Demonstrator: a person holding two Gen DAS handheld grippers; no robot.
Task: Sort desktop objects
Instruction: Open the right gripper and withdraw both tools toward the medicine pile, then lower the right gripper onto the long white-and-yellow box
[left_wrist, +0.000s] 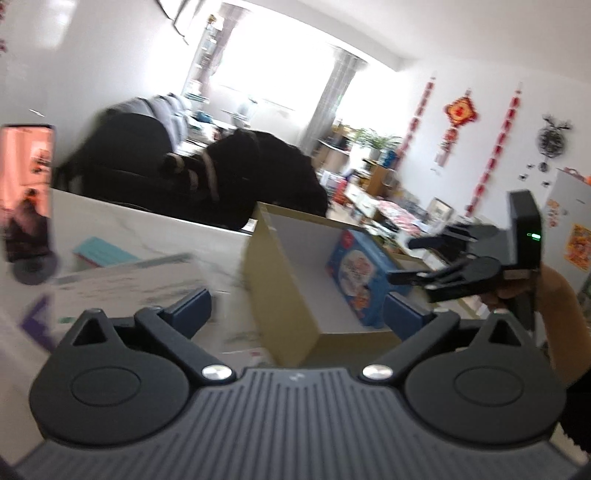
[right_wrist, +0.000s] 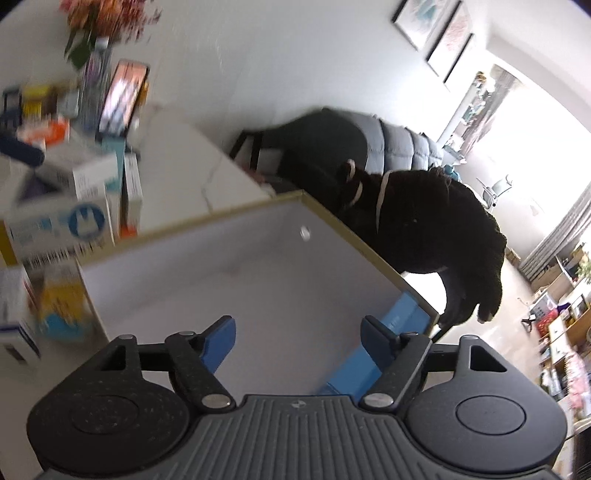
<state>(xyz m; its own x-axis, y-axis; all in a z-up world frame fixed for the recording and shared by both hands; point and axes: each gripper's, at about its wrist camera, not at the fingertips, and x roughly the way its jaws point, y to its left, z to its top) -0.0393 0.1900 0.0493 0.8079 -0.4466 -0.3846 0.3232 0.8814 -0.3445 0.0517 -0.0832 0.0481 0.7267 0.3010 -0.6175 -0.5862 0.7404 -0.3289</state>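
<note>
No words or numbers are clear enough to read. The white box (right_wrist: 62, 218) has a blue round sign and a barcode, but its print is blurry. The blue box (left_wrist: 360, 275) shows a picture, and its letters are too smeared.

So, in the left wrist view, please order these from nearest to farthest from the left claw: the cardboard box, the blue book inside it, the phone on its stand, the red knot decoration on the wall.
1. Cardboard box: directly ahead of the left claw.
2. Blue book: inside the box, leaning at its right.
3. Phone: upright on its stand, far left of the table.
4. Red knot decoration: on the back wall, upper right.
</note>
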